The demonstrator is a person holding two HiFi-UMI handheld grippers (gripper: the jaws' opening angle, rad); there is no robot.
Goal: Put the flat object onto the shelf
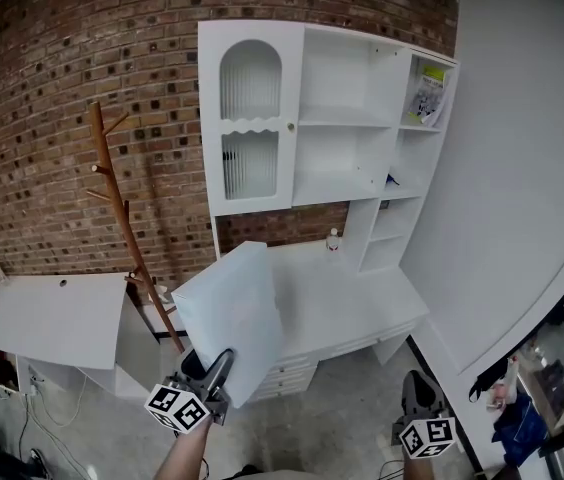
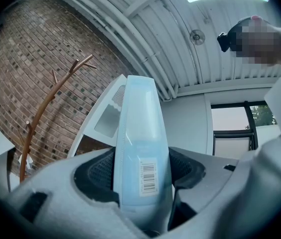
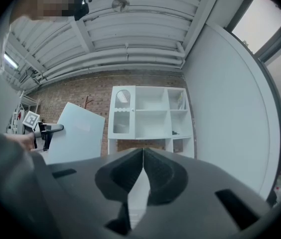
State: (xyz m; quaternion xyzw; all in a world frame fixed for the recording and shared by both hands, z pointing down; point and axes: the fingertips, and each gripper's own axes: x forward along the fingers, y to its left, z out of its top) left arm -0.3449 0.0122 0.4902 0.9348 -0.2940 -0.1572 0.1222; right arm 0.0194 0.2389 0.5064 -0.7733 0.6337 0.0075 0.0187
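Note:
A flat pale blue folder (image 1: 230, 320) is held upright and tilted by my left gripper (image 1: 210, 376), which is shut on its lower edge. In the left gripper view the folder (image 2: 139, 148) stands edge-on between the two black pads, a barcode label on it. My right gripper (image 1: 420, 408) hangs low at the right, shut with nothing in it; its pads meet in the right gripper view (image 3: 142, 176). The white shelf unit (image 1: 347, 118) stands against the brick wall ahead, also seen as the shelf unit (image 3: 148, 113) beyond the right gripper, with the folder (image 3: 75, 133) to its left.
A wooden coat stand (image 1: 122, 218) rises left of the shelf unit. A white desk top (image 1: 357, 303) with drawers sits under the shelves. A white panel (image 1: 52, 318) lies at the left. A booklet (image 1: 427, 96) stands in the top right compartment. A white curved wall (image 1: 522, 188) closes the right.

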